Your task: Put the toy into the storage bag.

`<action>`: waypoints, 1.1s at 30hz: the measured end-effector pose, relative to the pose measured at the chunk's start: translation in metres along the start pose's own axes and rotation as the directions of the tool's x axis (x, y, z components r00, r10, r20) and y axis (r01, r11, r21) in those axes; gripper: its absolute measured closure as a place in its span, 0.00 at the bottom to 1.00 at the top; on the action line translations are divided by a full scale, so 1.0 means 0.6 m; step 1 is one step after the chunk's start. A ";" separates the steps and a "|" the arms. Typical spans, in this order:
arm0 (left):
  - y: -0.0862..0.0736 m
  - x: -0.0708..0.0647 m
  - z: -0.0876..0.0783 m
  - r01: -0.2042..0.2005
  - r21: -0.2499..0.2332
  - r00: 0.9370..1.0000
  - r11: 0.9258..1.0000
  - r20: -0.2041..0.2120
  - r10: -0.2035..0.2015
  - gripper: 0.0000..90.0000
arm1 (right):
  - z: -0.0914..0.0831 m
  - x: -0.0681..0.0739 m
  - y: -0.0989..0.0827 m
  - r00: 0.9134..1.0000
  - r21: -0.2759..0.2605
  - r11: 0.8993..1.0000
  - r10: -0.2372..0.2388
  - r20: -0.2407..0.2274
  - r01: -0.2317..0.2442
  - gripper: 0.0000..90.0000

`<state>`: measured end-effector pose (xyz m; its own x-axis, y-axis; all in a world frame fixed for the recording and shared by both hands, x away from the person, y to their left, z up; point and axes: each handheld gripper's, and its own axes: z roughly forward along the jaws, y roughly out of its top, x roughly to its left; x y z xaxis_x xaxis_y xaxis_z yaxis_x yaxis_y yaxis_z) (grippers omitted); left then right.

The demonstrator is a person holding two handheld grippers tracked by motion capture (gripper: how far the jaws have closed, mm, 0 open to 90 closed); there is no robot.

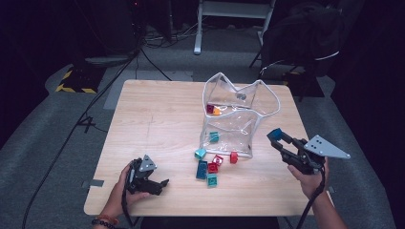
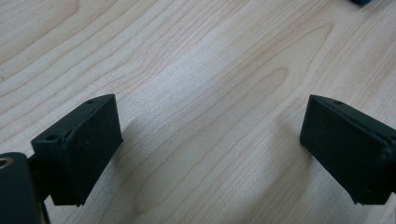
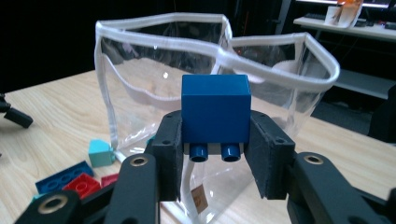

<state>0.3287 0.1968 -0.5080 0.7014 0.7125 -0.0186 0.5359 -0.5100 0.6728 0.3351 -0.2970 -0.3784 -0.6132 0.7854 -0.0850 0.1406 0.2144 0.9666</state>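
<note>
A clear plastic pouch (image 1: 239,114) with a white rim stands open near the middle of the wooden table (image 1: 153,119); it holds a few small bricks. My right gripper (image 1: 277,138) is shut on a blue brick (image 3: 215,108), held above the table just right of the pouch (image 3: 154,70), studs facing the camera. Loose bricks, teal (image 1: 200,153), red (image 1: 213,167) and blue (image 1: 201,170), lie in front of the pouch. My left gripper (image 1: 162,183) rests low near the table's front left, its jaws wide open over bare wood (image 2: 210,121) with nothing between them.
Beyond the table are a dark floor with cables (image 1: 143,57), a white stand (image 1: 229,14) and a black chair (image 1: 305,38). Bare tabletop stretches across the left and far side.
</note>
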 end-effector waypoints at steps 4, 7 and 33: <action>0.000 0.000 0.000 0.000 0.000 1.000 1.000 0.000 0.000 0.06 | -0.002 -0.005 0.016 1.000 -0.017 1.000 -0.007 0.009 0.007 0.66; 0.000 0.000 0.000 0.000 0.000 1.000 1.000 0.000 0.000 0.06 | -0.005 -0.013 0.031 1.000 -0.033 0.999 -0.006 0.014 0.006 0.66; 0.000 0.000 0.000 0.000 0.000 1.000 1.000 0.000 0.000 0.06 | 0.034 -0.052 0.134 1.000 -0.040 0.999 -0.002 0.016 0.003 0.66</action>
<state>0.3287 0.1968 -0.5080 0.7014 0.7126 -0.0186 0.5360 -0.5100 0.6728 0.3816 -0.2926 -0.3029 -0.6007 0.7943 -0.0909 0.1076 0.1931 0.9753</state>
